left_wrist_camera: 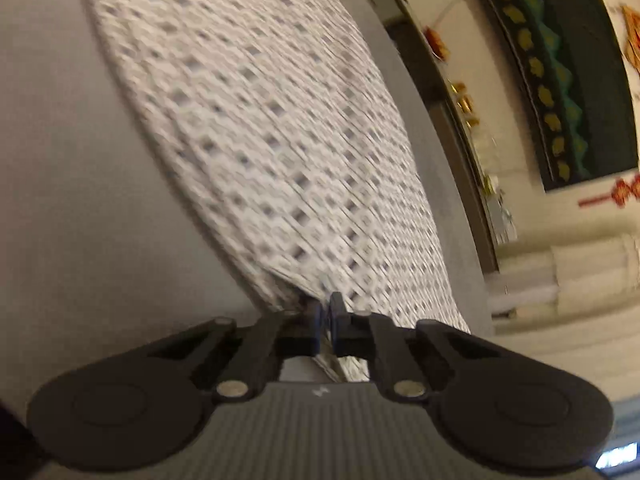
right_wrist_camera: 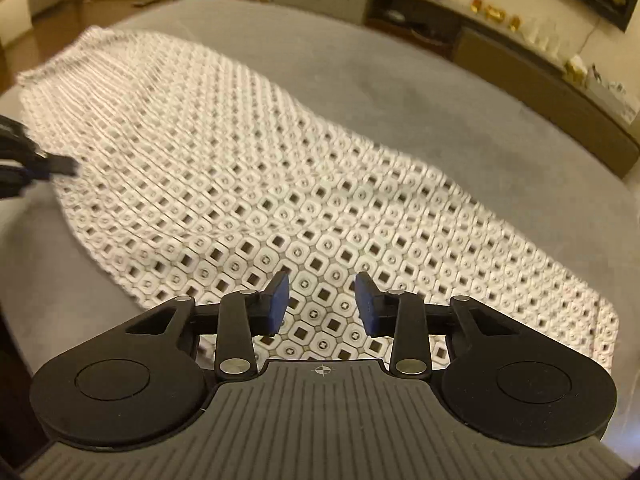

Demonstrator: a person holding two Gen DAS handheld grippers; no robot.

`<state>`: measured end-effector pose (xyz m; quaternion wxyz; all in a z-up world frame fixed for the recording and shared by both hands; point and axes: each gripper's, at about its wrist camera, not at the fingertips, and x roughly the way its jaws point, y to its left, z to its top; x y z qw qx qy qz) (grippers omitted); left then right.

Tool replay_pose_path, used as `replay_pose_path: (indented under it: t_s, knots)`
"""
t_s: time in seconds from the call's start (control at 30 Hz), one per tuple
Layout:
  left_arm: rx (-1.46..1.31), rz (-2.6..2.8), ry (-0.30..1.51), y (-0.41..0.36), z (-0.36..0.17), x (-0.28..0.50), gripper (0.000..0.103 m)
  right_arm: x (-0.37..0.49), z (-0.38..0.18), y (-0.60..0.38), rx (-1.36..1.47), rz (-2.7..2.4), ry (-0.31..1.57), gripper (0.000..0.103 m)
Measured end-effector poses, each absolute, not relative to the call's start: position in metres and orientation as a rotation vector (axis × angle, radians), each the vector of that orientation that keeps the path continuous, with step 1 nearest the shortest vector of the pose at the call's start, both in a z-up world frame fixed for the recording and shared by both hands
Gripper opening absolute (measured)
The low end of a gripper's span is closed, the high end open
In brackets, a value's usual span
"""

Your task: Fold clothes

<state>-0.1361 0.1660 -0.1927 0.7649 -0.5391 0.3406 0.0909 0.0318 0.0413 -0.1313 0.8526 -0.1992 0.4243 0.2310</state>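
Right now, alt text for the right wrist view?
The right gripper hovers open, nothing between its blue pads, over the near end of a white patterned garment spread lengthwise on a grey padded surface. At the left edge, the left gripper reaches the garment's side. A long low cabinet stands behind.

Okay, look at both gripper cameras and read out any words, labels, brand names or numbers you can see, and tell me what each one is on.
No readable words or numbers in either view.
right gripper housing: a small crosshair mark only, no letters.
left gripper housing: a small white mark, too blurred to read.
patterned garment: printed squares and rings, no text.
dark wall hanging: yellow shapes, no legible writing.
red ornaments on the wall: too small and blurred to read.
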Motion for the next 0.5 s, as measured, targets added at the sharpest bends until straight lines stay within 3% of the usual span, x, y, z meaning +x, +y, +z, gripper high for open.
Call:
replay_pose_path:
  t_s: [0.03,0.27,0.4,0.5]
  knots:
    - [-1.176,0.22,0.73,0.172,-0.193,-0.14,0.006,0.04,-0.137,0.028,-0.383,0.463,0.903,0.04]
    - [-1.274,0.342,0.619,0.216,-0.197,-0.156,0.006,0.059,-0.122,-0.056,-0.357,0.177,0.95,0.04]
    - [-1.278,0.386,0.556,0.24,-0.191,-0.16,0.021,0.056,-0.109,-0.017,-0.478,0.167,0.93,0.035]
    - [-1.248,0.423,0.514,0.247,-0.181,-0.164,0.02,0.044,-0.086,0.044,-0.478,0.285,0.85,0.035]
